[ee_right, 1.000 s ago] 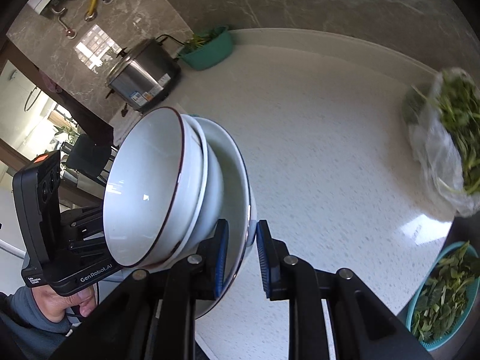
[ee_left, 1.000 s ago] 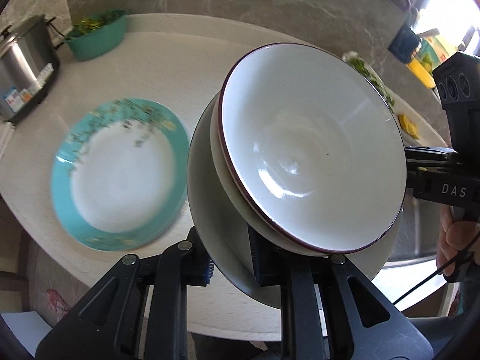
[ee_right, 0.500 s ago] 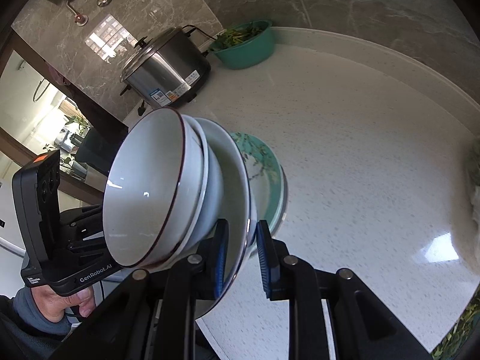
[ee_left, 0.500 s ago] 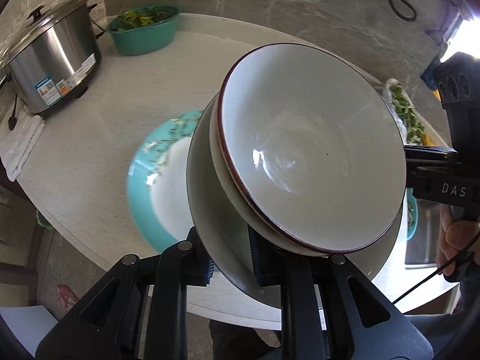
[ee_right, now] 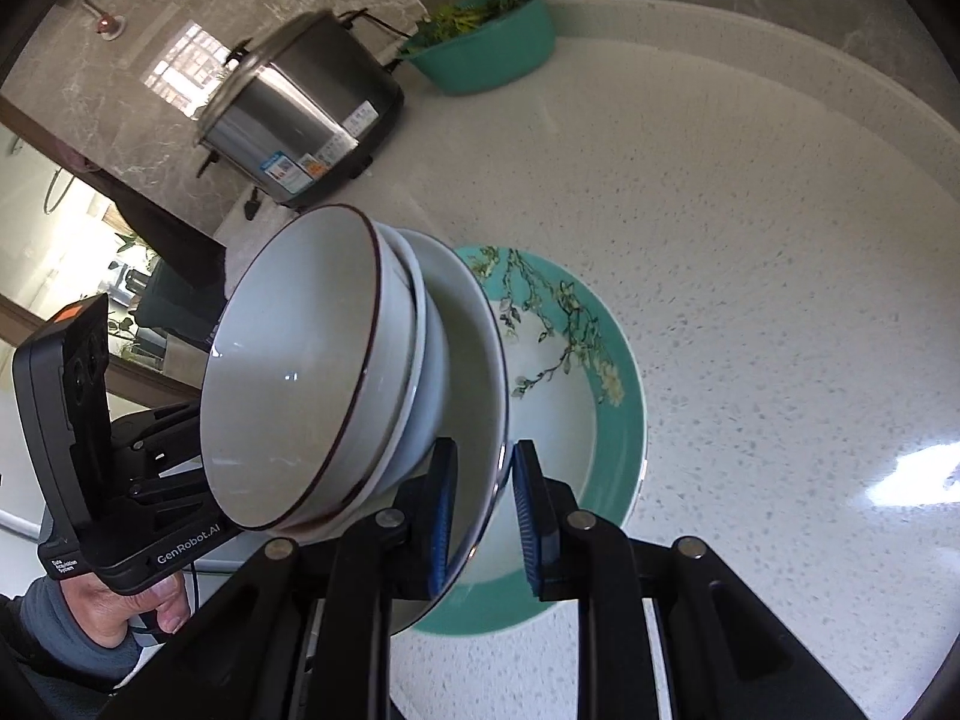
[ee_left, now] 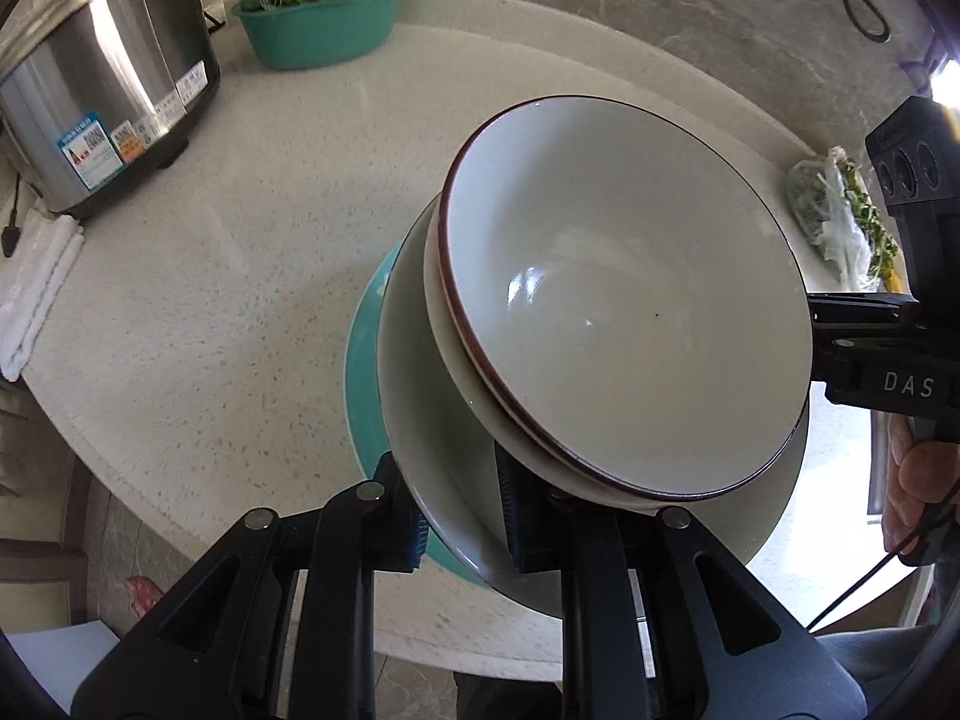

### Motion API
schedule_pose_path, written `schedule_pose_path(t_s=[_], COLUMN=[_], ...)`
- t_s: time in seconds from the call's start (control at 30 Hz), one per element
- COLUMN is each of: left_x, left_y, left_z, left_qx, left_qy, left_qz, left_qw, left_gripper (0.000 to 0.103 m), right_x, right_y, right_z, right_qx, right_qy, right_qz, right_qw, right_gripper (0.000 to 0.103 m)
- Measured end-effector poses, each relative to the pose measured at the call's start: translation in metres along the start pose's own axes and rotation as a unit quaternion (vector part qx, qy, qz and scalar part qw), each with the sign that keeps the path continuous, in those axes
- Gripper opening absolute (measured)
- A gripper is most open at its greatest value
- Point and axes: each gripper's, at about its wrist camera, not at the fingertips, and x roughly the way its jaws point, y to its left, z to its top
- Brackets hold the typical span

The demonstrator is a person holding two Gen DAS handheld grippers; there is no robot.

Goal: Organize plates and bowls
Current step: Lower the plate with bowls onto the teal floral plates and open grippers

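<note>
Both the left tongs (ee_left: pixel 459 501) and right tongs (ee_right: pixel 483 519) pinch the white plate (ee_left: pixel 432 450) by opposite rims. Its stacked bowls (ee_left: pixel 624 306) look heavy, glazed, slippery and breakable.

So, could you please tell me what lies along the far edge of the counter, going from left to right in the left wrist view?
Steel rice cooker → teal basin of greens → clear bag of greens.

The left tool (ee_left: pixel 459 516) grips the rim of the white plate (ee_left: pixel 438 420), which carries two nested bowls (ee_left: pixel 624 300). A teal plate (ee_left: pixel 360 372) lies directly beyond on the counter (ee_left: pixel 240 240).
</note>
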Motion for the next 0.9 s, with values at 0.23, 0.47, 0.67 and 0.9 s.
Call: schedule_pose_path(t_s=[0.23,0.47,0.67,0.9], left_x=[0.026,0.034,0.032,0.030], left_y=[0.012,0.010,0.005,0.003], left_z=[0.003,0.006,0.004,-0.001], left_qx=[0.011,0.019,0.024,0.018], left_qy=[0.005,0.004,0.001,-0.006], left_qz=[-0.007,-0.009,-0.007,-0.004], left_qw=[0.9999,0.9998,0.9997,0.9998], left_gripper=[0.016,0.016,0.016,0.016], right_x=[0.020,0.027,0.026,0.025], right_y=[-0.006,-0.010,-0.012,-0.013], right_z=[0.003,0.001,0.000,-0.001], right_qx=[0.016,0.025,0.024,0.023], right_qy=[0.004,0.004,0.002,-0.002], right_qz=[-0.010,-0.011,-0.011,-0.008], right_qw=[1.000,1.000,1.000,1.000], right_gripper=[0.021,0.021,0.021,0.022])
